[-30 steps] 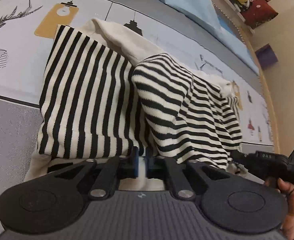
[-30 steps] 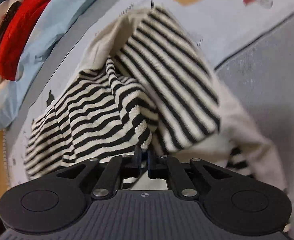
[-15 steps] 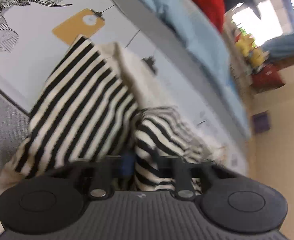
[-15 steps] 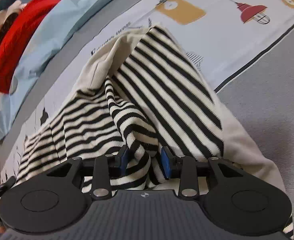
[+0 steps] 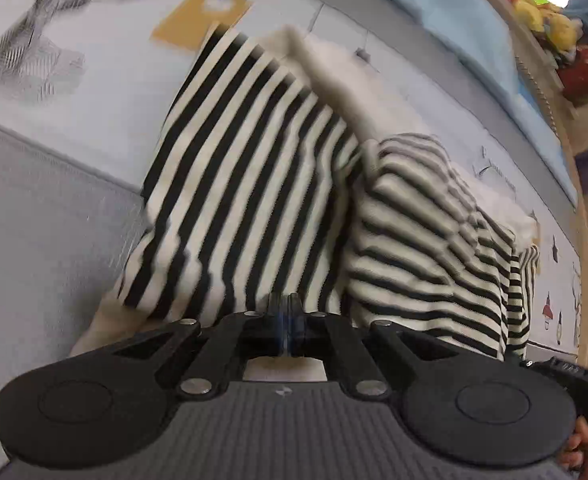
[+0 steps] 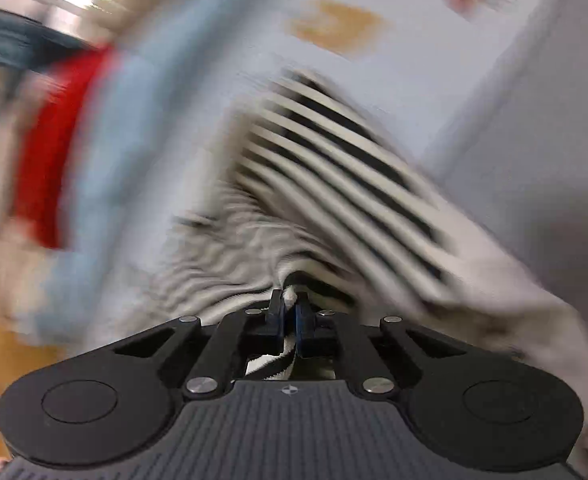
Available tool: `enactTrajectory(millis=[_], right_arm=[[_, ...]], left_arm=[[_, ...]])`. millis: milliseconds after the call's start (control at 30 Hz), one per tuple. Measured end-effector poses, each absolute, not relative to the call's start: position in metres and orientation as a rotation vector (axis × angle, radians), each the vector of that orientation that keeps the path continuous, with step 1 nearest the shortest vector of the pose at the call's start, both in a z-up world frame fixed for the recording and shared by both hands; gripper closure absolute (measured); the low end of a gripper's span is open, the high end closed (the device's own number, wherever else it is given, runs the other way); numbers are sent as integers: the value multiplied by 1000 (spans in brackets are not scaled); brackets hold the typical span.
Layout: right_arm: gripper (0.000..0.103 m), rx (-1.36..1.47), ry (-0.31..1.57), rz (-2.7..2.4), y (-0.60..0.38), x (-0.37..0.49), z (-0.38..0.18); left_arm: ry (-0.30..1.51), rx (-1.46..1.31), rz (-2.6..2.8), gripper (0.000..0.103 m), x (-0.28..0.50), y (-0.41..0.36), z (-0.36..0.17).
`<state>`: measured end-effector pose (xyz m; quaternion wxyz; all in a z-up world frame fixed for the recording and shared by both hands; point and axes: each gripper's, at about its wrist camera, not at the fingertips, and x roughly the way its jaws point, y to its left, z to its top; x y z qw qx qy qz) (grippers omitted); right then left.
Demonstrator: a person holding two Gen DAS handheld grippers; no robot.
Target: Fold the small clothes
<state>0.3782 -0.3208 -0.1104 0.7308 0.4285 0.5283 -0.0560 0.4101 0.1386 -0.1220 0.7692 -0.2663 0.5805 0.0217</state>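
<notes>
Right wrist view: my right claw (image 6: 289, 312) pinches a fold of the black-and-white striped knit garment (image 6: 334, 160), lying on the printed bed (image 6: 534, 120); my left claw (image 5: 283, 316), shut, nips its hem for folding.

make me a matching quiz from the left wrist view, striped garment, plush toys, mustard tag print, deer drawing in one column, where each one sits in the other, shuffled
Things
1. striped garment
2. plush toys
3. tag print
4. deer drawing

Places
a. on the ledge beyond the light blue blanket, top right
b. printed on the sheet, far left
c. lying in the middle of the view, partly folded over itself
d. printed on the sheet just past the garment's far corner

Pairs: 1-c, 2-a, 3-d, 4-b
</notes>
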Motion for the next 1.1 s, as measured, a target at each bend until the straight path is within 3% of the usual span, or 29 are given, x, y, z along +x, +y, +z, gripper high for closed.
enactTrajectory(millis=[100, 133, 200, 333, 433, 533, 600, 633, 800, 967, 1100], right_arm=[[88, 902, 1189, -173, -319, 378, -112], [85, 853, 1167, -171, -315, 380, -103], [85, 739, 1086, -176, -308, 381, -81], [80, 584, 933, -27, -279, 381, -53], [75, 597, 964, 236, -249, 384, -53], [62, 553, 1052, 411, -215, 383, -62], [62, 507, 1130, 491, -195, 381, -71], [62, 476, 1176, 513, -186, 380, -77], [62, 375, 1297, 502, -176, 375, -97], [62, 343, 1319, 487, -182, 380, -98], [62, 319, 1317, 508, -179, 383, -95]], left_arm=[[1101, -534, 12, 95, 411, 140, -89], [1033, -526, 3, 89, 410, 140, -79], [915, -511, -32, 86, 405, 136, -61], [884, -496, -51, 57, 410, 124, -59], [905, -532, -17, 57, 415, 128, -69], [917, -614, -9, 59, 419, 135, -82], [912, -641, -14, 79, 426, 138, -93], [916, -646, -25, 100, 427, 139, -96], [971, -616, 57, 100, 420, 147, -95], [1177, -596, 126, 98, 424, 142, -127], [1033, -458, 102, 86, 424, 131, -89]])
